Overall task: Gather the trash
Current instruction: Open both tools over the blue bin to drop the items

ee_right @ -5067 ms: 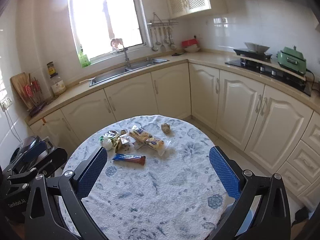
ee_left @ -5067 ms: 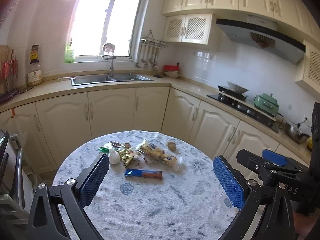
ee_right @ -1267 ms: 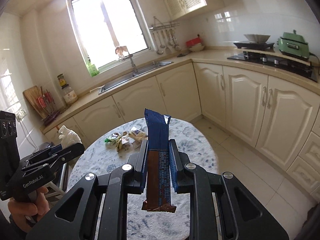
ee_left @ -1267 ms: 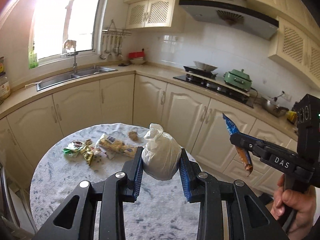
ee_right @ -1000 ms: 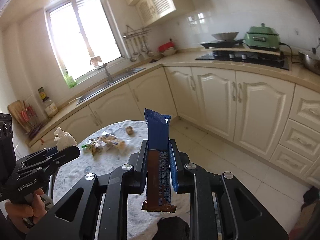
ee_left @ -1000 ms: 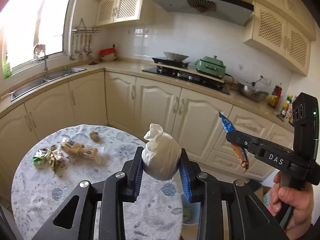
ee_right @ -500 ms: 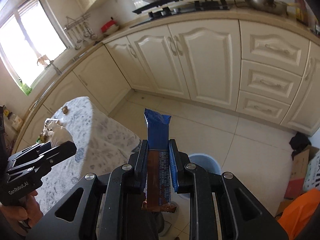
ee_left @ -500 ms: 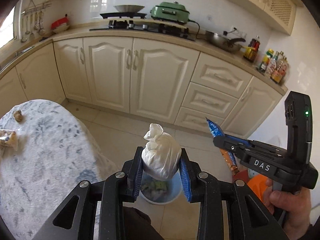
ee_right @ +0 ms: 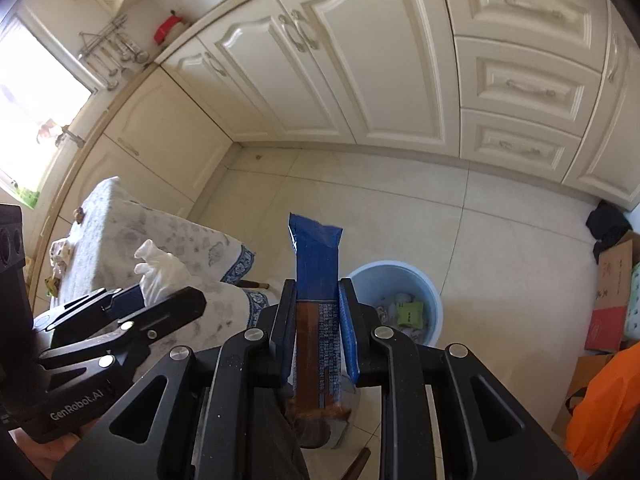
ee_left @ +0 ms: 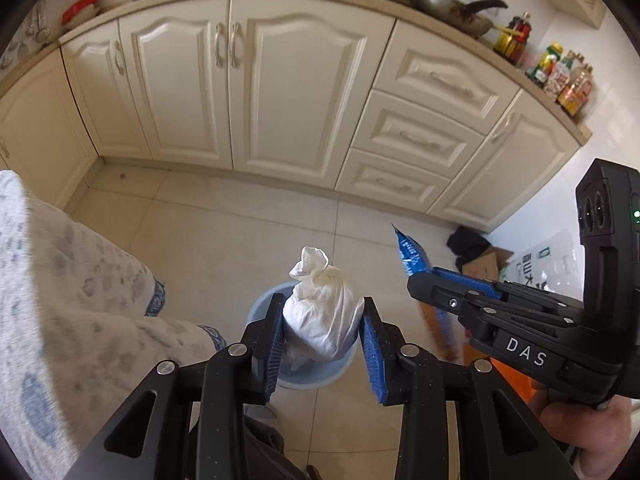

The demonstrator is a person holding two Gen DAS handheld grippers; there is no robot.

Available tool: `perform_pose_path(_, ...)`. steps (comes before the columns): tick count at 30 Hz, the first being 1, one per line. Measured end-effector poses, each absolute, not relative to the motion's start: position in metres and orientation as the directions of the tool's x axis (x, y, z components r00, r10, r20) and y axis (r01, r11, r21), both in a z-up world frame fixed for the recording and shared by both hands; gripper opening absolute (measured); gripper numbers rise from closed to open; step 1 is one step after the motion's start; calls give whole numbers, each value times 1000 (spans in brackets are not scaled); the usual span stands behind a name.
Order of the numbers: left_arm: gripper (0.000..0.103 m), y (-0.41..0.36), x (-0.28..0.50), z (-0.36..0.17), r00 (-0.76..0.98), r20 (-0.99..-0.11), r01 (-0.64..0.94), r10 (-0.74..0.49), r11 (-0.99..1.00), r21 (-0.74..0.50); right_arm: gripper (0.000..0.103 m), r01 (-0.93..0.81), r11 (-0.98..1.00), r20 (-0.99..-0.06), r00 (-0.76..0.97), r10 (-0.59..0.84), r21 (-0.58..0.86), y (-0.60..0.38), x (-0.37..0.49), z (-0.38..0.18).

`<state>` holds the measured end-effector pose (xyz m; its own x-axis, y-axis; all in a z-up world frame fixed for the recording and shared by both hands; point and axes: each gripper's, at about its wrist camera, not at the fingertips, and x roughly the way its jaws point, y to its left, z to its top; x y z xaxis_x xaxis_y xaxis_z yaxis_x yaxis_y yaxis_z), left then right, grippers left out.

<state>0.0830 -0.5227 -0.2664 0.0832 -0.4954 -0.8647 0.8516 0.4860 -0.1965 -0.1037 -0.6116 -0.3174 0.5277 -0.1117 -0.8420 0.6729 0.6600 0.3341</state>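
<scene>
Left wrist view: left gripper (ee_left: 322, 334) jaws opening, knotted white bag (ee_left: 320, 320) between the 2 pads, directly above blue bin (ee_left: 304, 376) on the tiled floor. Right gripper (ee_left: 420, 280) alongside, wrapper (ee_left: 408, 252) protruding.

Right wrist view: right gripper (ee_right: 318, 320) jaws opening, blue-brown wrapper (ee_right: 318, 280) upright between them. Bin (ee_right: 400, 276), already holding scraps, sits just beyond. Table (ee_right: 120, 232) lies left.
</scene>
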Motion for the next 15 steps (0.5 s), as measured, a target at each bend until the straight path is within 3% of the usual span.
perform_pose_path(1, 42, -531, 86, -272, 84, -873, 851, -481, 490, -189, 22, 677, 654, -845, 525, -106, 339, -614, -104, -321)
perform_pose_path(2, 57, -540, 90, -276, 103, -877, 849, -469, 502, -169, 22, 681, 647, -846, 523, -100, 344, -617, -104, -325)
perform_pose_path(5, 85, -559, 97, -284, 153, -880, 836, -450, 533, -128, 24, 702, 629, -863, 496, -97, 333, -625, -105, -336)
perform_pose_path(6, 90, -561, 95, -286, 162, -884, 834, -438, 540, -115, 30, 709, 621, -866, 491, -96, 333, -627, -107, -338)
perform_pose_path(7, 91, -564, 97, -286, 176, -887, 832, -428, 546, -99, 36, 716, 614, -868, 486, -98, 332, -628, -108, -339)
perform_pose_path(9, 94, -565, 96, -283, 200, -884, 831, -422, 551, -74, 68, 733, 598, -873, 475, -109, 324, -629, -112, -340)
perform_pose_path(12, 100, -555, 85, -274, 243, -873, 831, -422, 556, -37, 97, 753, 572, -871, 473, -129, 324, -628, -118, -339)
perform_pose_path(15, 101, -543, 71, -259, 286, -852, 832, -439, 555, -7, 103, 768, 554, -870, 470, -146, 322, -626, -121, -335)
